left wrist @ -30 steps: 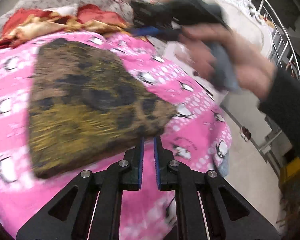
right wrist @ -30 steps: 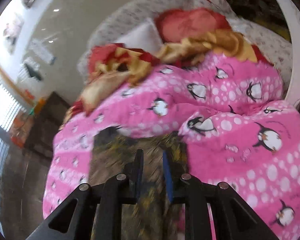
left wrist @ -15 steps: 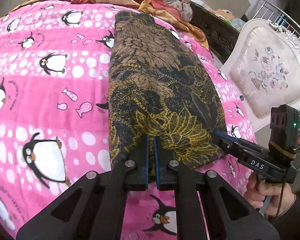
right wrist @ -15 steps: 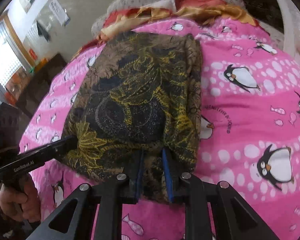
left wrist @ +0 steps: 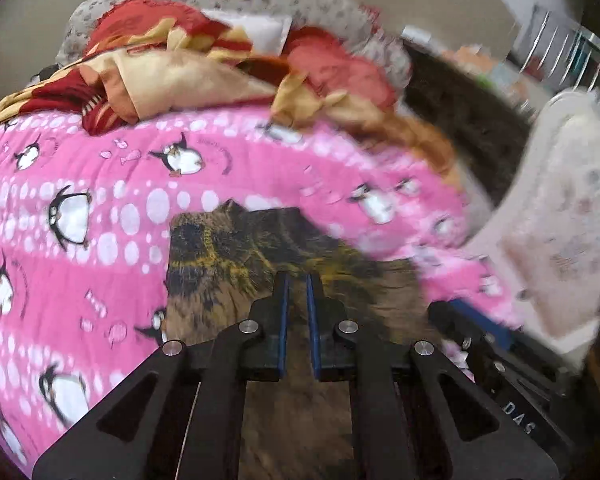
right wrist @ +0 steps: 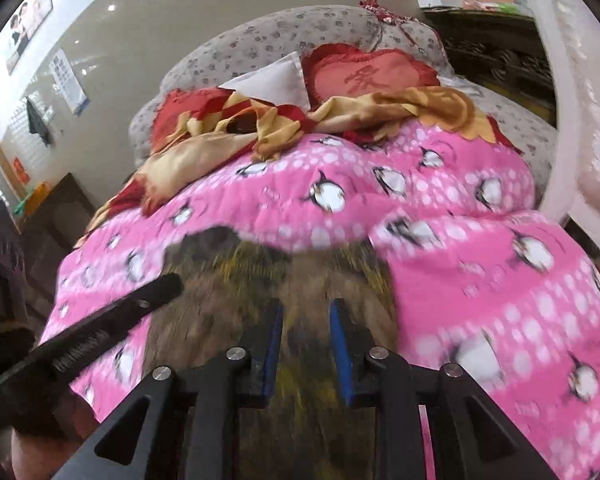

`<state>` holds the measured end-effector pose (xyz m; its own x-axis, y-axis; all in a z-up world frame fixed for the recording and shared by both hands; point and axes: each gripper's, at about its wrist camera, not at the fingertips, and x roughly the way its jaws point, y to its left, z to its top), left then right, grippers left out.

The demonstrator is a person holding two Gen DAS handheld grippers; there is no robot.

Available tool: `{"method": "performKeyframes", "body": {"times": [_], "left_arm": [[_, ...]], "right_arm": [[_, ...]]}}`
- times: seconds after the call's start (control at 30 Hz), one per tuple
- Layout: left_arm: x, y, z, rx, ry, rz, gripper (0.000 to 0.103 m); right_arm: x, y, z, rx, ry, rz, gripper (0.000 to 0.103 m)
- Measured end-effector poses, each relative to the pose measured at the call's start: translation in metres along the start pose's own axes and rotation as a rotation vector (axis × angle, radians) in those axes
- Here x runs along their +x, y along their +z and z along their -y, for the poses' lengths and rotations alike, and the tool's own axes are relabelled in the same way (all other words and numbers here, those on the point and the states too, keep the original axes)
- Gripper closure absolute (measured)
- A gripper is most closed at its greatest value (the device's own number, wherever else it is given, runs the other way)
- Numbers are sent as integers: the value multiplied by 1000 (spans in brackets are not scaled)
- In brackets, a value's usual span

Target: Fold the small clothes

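Half a second ago the brown-and-yellow patterned garment (left wrist: 236, 256) stretched long ahead of my fingers; now its far part is doubled toward me, so it lies short and thick on the pink penguin quilt (left wrist: 100, 184), under and just beyond both tips. My left gripper (left wrist: 296, 280) is clenched nearly shut over the cloth, though blur hides whether it pinches a layer, while my right gripper (right wrist: 306, 308) has just been opening, pads apart above the fabric. I judge it light, soft and floppy, best pinched at a corner or folded edge.
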<state>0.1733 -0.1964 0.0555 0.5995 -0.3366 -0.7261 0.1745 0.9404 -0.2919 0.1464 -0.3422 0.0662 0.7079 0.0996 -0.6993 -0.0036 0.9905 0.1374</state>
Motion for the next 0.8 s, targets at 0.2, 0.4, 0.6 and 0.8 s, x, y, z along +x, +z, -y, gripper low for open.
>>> {"method": "performKeyframes", "body": {"times": [0.2,0.4,0.6,0.8], "left_arm": [[26,-18,-12,-4,-32,-9,96],[-2,-9,-22,-8,-111,-42,96],[-44,-42,-69,-8,-161,-15,21],[-29,-79,-78,-97,-423,-140,18]], "right_arm": [[59,-17,10,39,31,-72,80],[52,-16,14,43,53,-53,79],[-11,-31,35,64,116,55,76],[-52,-60,82,81,211,81,57]]}}
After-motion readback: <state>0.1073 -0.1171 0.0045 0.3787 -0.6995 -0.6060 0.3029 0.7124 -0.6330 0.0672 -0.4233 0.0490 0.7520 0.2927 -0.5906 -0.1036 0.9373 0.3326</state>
